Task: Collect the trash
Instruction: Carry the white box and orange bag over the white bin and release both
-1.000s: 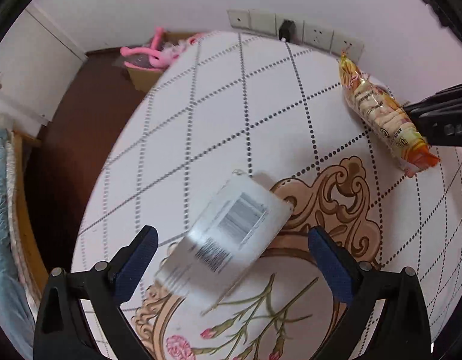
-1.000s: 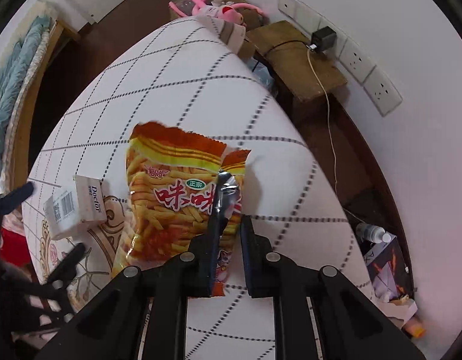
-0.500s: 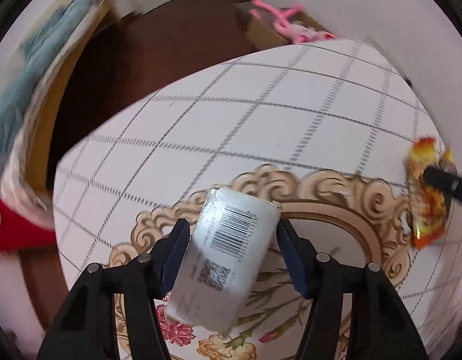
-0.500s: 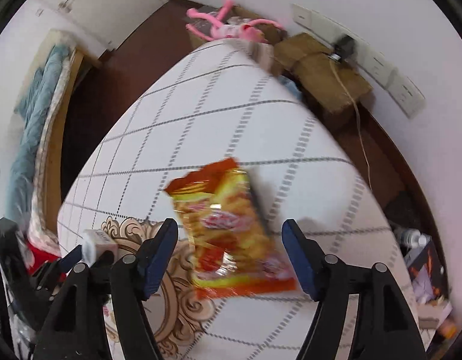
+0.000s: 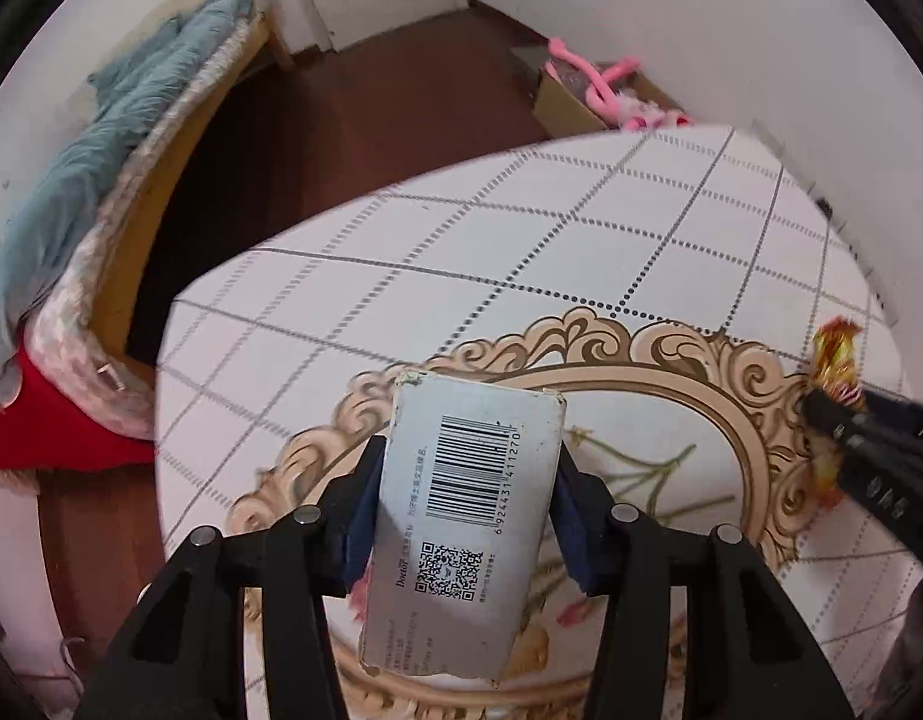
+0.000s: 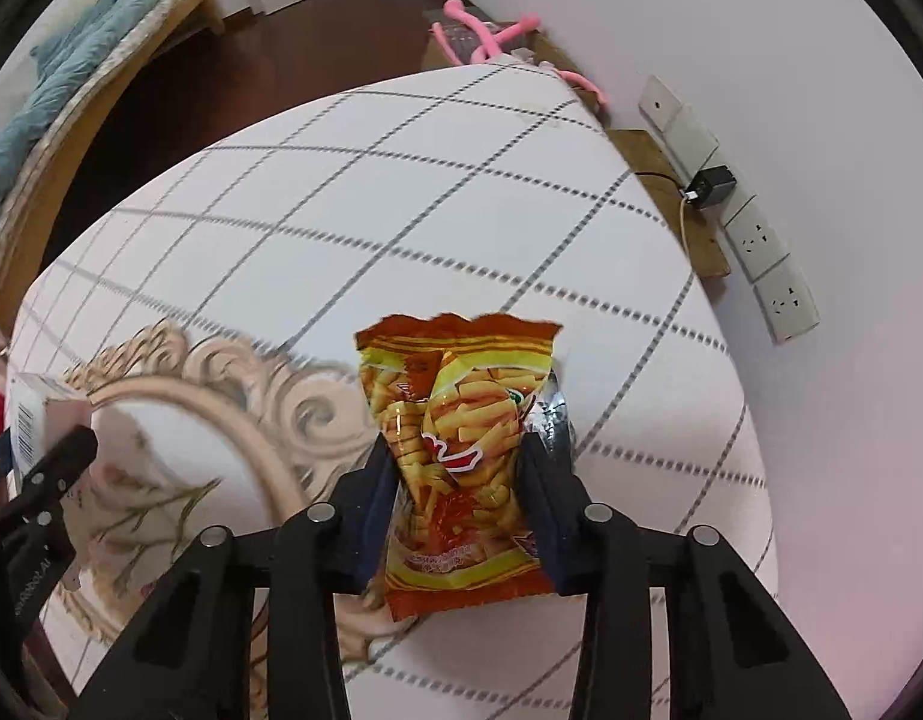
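My left gripper (image 5: 467, 474) is shut on a white cardboard box (image 5: 461, 516) with a barcode and QR code, held over the round table (image 5: 461, 252). My right gripper (image 6: 458, 468) is shut on an orange and yellow snack bag (image 6: 455, 450), squeezing its sides above the table (image 6: 401, 210). The snack bag (image 5: 836, 354) and the right gripper (image 5: 821, 414) show at the right edge of the left wrist view. The box (image 6: 32, 420) and the left gripper's finger (image 6: 59, 462) show at the left edge of the right wrist view.
The table has a white grid cloth with a gold floral medallion (image 5: 671, 360). A bed with a teal blanket (image 5: 71, 180) stands left. A cardboard box with a pink toy (image 5: 605, 96) sits on the floor behind. Wall sockets with a charger (image 6: 710, 186) are right.
The left gripper closed on the white box and lifted it. The right gripper let go of the bag's edge, opened, then closed on the bag's sides. Both views swung toward the bed.
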A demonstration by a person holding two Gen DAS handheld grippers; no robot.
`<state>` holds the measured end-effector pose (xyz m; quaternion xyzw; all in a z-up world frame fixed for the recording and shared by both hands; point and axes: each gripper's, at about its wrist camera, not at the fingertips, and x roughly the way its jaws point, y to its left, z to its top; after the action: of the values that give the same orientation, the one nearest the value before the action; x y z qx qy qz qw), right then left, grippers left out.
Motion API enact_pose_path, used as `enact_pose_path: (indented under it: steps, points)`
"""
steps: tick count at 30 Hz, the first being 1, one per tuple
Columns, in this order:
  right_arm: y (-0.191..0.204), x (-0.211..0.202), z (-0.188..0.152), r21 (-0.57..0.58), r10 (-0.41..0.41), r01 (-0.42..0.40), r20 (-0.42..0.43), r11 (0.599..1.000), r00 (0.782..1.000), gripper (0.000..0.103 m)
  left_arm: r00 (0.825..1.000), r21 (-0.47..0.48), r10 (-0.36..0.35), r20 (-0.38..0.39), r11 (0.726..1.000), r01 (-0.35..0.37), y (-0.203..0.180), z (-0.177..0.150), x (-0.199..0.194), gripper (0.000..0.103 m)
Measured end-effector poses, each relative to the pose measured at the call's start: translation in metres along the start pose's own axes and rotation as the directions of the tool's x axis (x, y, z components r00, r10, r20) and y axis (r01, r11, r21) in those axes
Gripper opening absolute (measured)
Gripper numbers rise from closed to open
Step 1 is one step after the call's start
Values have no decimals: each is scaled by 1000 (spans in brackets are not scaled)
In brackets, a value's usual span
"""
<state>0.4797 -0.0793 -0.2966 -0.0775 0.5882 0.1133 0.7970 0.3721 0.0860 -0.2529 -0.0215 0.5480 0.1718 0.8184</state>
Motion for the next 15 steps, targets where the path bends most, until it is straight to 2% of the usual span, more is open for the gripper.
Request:
enact_pose_path:
  steps: [8,15]
  points:
    - [36,-57,-50,-51,94,-92,44,994,995,37,997,-96,6,83,995,2,47,-28,-67,47]
    - [81,-142,-96,-132,216,-201,114,971,970,37,986,-182,12,167,983,19,103,-76,-144,47]
